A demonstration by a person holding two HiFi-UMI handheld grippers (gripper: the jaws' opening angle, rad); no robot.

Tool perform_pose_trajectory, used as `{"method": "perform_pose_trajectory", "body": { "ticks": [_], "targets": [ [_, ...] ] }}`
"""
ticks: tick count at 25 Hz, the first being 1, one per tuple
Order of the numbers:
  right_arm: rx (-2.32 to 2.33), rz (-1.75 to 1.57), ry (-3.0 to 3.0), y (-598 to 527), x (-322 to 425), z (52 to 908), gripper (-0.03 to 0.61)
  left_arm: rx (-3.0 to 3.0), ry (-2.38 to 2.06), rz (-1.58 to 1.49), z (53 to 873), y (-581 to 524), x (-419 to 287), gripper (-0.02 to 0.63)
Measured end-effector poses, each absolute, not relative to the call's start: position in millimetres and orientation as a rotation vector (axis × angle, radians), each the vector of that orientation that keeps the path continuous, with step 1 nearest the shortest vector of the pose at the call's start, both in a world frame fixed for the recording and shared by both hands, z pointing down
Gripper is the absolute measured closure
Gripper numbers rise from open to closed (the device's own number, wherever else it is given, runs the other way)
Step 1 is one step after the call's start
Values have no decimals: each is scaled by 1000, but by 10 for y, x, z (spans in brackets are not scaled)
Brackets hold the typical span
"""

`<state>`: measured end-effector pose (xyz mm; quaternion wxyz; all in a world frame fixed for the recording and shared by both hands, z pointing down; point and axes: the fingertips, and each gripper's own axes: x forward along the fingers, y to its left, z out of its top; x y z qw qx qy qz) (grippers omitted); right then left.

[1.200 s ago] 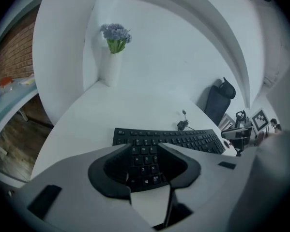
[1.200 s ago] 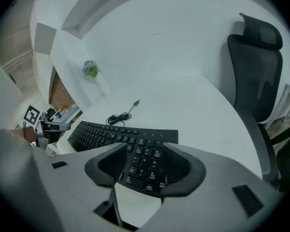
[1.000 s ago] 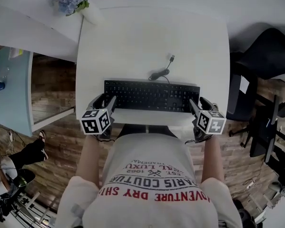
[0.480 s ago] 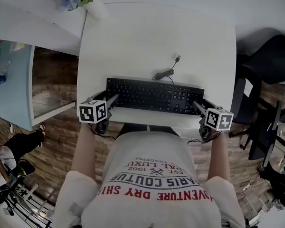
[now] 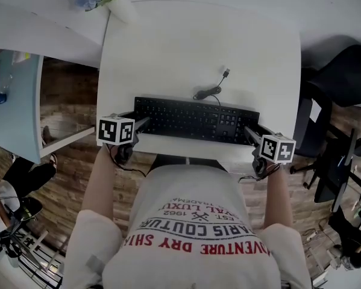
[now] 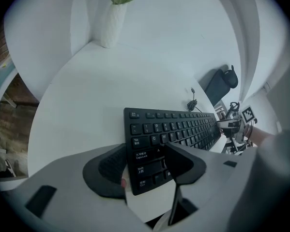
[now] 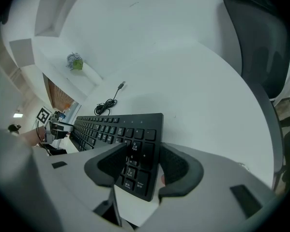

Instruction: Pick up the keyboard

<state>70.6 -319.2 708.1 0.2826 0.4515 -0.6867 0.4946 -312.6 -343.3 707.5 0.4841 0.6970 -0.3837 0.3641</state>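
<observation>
Keyboard (image 5: 195, 120) flat, long axis left-right

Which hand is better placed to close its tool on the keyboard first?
Probably the right. The right tool has the end of the keyboard between its open jaws, both pads close beside it. The left tool also straddles its end, but its jaws seem wider and are closing.

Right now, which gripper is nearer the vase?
Left. The left gripper, jaws closing with the keyboard end between them, is on the vase side; the right gripper is at the opposite end.
</observation>
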Motion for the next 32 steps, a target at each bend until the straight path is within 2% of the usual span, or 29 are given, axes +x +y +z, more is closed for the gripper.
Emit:
{"method": "perform_pose_trajectory", "body": {
  "ticks": [20,32],
  "targets": [
    [1325,1191,-1836,-2936,649,6816,348,1735,-995,816,6975,-3162,-3180,371],
    [1465,1023,-1984,-3188,769,6040,348,1953,-1113,698,6200,-3533,-3056,371]
  ]
}}
